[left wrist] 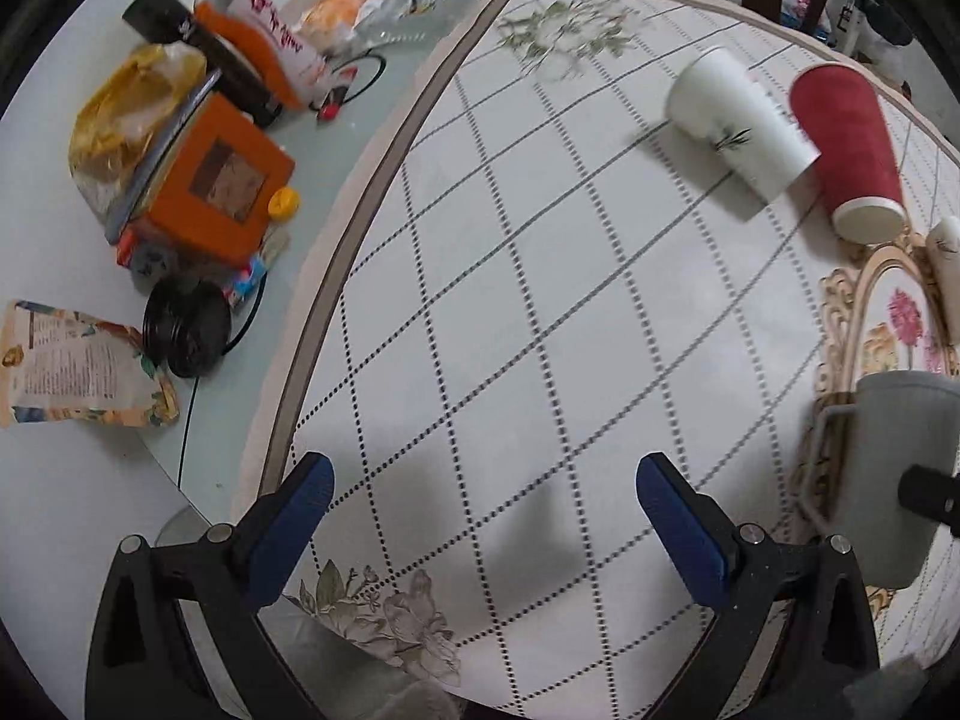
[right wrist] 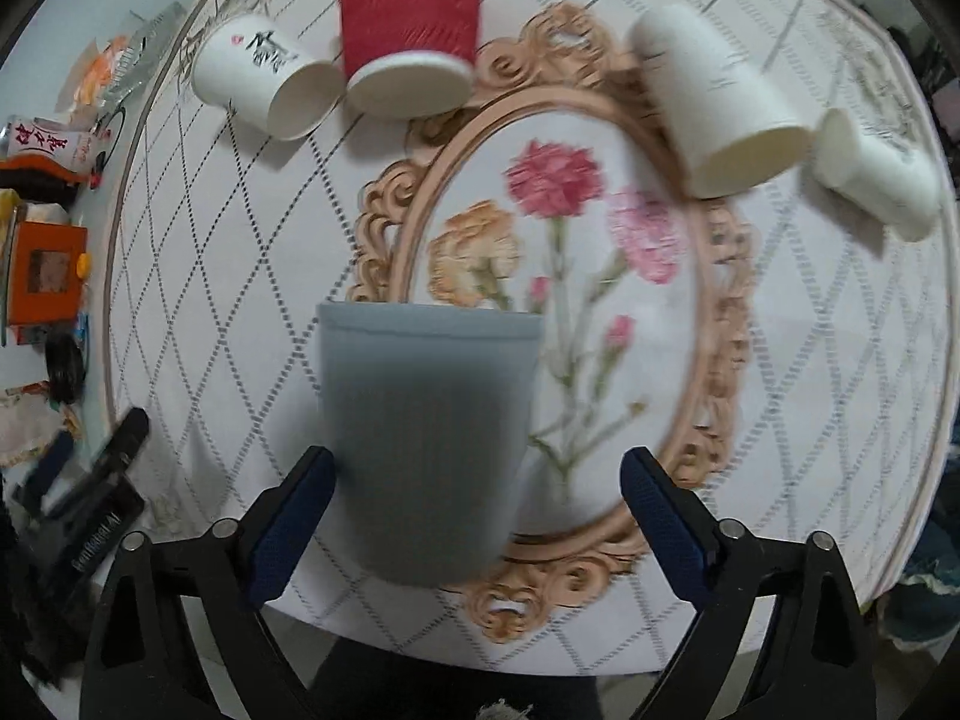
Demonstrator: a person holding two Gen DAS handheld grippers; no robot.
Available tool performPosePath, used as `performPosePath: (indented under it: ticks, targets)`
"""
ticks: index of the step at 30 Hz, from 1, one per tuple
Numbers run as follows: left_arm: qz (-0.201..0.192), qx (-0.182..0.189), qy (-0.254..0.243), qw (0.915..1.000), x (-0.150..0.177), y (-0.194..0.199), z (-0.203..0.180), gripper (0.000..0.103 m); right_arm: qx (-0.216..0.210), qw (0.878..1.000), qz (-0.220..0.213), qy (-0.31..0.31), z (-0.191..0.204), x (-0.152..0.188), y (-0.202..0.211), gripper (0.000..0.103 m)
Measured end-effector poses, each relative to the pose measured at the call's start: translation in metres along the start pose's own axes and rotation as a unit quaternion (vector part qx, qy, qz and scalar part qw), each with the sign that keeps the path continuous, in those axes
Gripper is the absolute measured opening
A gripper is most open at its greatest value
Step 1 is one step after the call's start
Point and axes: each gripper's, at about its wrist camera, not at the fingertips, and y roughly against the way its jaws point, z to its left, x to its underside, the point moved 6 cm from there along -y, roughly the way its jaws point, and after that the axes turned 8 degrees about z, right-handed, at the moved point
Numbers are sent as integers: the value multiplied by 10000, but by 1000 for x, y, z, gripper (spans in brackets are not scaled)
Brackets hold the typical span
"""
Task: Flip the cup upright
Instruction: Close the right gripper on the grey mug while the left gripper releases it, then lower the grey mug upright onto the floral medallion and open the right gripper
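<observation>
A grey cup (right wrist: 423, 444) stands on the flowered mat (right wrist: 840, 408), wide end up, blurred, just ahead of my right gripper (right wrist: 477, 510). The right gripper is open; its left fingertip (right wrist: 300, 510) is at the cup's side. The cup also shows in the left wrist view (left wrist: 888, 468) at the right edge, with a handle. A red cup (right wrist: 411, 30) and several white paper cups (right wrist: 264, 78) lie on their sides at the far part of the mat. My left gripper (left wrist: 483, 528) is open and empty over the mat's left part.
Left of the mat, clutter sits on the pale table: an orange box (left wrist: 210, 180), a dark bottle (left wrist: 198, 48), a yellow bag (left wrist: 132, 114), a black round lid (left wrist: 186, 330), a printed pouch (left wrist: 78, 366). The table's near edge lies under both grippers.
</observation>
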Motion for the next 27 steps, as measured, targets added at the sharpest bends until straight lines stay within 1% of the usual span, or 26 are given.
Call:
performPosePath:
  ticks: [2,3,5,6,12,15,17,19,20,21,23,25,26,27]
  targets:
    - [83,57,18,9999,1,-7,5,103,-14,9999,100,10,9,-5,-6,91]
    - [107,78,14,9999,1,-9,6,103,-32,9999,138,-9,11,-6,-9,86]
    - [173,93,2,9998,4,-13,9,103,-95,9996,270,-6,16,-10,-15,81]
    - [194,105,-7,9998,4,-15,10,103,-25,9996,287,-14,18,-13,-17,81]
    - [345,220,-150,9991,9,-18,9,103,-63,9999,68,-67,21,-16,-16,81]
    - [479,367,-203,9980,11,-17,7,103,-191,9995,-174,-189,18,-11,-7,81]
    - [604,492,-229,9967,13,-18,4,103,-222,9984,-452,-247,15,-10,4,81]
    - [711,582,-277,9954,12,-19,1,103,-201,9950,-941,-285,15,-8,19,81]
    - [731,634,-296,9949,11,-20,-1,103,-171,9931,-1121,-293,15,-8,24,81]
    - [725,661,-308,9947,10,-21,-2,103,-95,9898,-1391,-289,16,-9,30,81]
    - [677,657,-355,9949,5,-23,-5,103,66,9815,-1896,-265,19,-13,40,81]
    - [650,631,-442,9949,1,-27,-8,103,179,9696,-2425,-271,21,-17,46,81]
    - [633,628,-504,9947,-2,-30,-11,103,194,9649,-2603,-275,20,-17,49,81]
    - [614,618,-549,9947,-4,-32,-13,103,252,9577,-2851,-300,23,-18,50,81]
